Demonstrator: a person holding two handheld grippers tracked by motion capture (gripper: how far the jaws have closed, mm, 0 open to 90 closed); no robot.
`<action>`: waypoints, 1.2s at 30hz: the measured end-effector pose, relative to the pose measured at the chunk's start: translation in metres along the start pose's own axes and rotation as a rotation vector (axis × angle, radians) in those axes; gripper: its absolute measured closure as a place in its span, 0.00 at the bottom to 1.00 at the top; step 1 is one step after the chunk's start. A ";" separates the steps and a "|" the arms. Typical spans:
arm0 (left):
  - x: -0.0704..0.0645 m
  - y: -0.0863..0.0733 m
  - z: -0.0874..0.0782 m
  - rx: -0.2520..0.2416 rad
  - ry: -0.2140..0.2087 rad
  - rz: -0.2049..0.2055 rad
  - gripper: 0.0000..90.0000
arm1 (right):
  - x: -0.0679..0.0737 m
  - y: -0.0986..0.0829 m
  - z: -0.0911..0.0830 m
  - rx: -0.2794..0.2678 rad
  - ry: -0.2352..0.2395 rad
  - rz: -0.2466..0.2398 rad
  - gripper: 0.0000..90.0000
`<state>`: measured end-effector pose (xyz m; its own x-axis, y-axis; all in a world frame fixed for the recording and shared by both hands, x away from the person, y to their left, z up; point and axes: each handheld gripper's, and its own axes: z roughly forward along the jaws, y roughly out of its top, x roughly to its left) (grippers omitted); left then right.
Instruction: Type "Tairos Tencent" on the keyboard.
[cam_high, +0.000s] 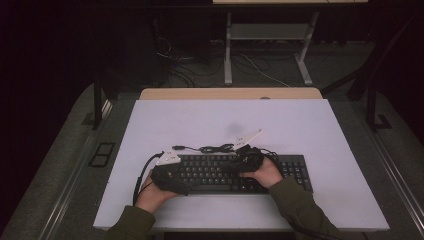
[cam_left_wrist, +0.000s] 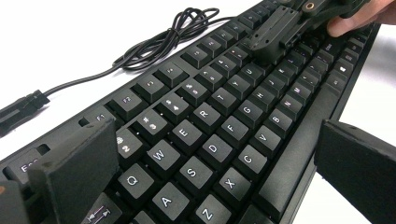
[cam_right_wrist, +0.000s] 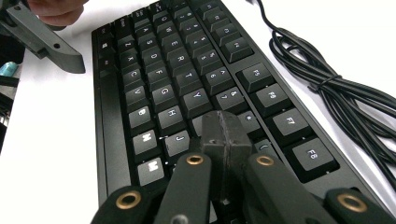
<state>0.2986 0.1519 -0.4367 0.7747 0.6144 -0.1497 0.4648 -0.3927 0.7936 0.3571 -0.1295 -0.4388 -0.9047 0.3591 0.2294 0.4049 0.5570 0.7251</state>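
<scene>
Black keyboard (cam_high: 240, 172) lay flat on the white table (cam_high: 280, 120), set toward the near edge, its long side parallel to that edge. A narrow strip of bare surface showed between keyboard and near edge; wide bare room lay beyond it toward the far edge, and some to either side. The keyboard's black cable (cam_high: 212, 148) sat coiled in a loose bundle just behind the top row, its plug end (cam_left_wrist: 21, 108) resting on the table apart from the keys.

Left hand-held gripper (cam_high: 170, 177) was over the keyboard's left end. In the left gripper view its jaws stood wide apart, one over the number-row corner, the other off the front edge past the space bar; nothing was held between them. Jaw pads looked matte, blocky, slightly rough.

Right hand-held gripper (cam_right_wrist: 226, 135) was over the middle of the keyboard. Its jaws were pressed together into a single blunt tip, gripping nothing, the tip down at the keys beside J and below the number row; contact looked likely but could not be confirmed.

Keycaps were square, smooth, dark plastic with pale legends; the case had a plain matte rim. Brass-coloured fittings showed on the right gripper's linkage.
</scene>
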 end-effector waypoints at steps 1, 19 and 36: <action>0.000 0.000 0.000 0.000 0.000 0.001 0.00 | 0.000 0.000 0.000 -0.001 0.000 -0.003 0.99; -0.001 0.001 -0.001 -0.003 0.001 0.005 0.00 | 0.000 0.002 -0.010 -0.068 0.016 0.024 0.86; -0.001 0.003 0.001 -0.008 0.001 0.007 0.00 | -0.004 -0.003 -0.018 -0.178 0.011 0.070 0.36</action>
<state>0.2995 0.1495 -0.4350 0.7775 0.6124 -0.1431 0.4558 -0.3920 0.7991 0.3573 -0.1464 -0.4298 -0.8770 0.3838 0.2891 0.4377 0.3897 0.8103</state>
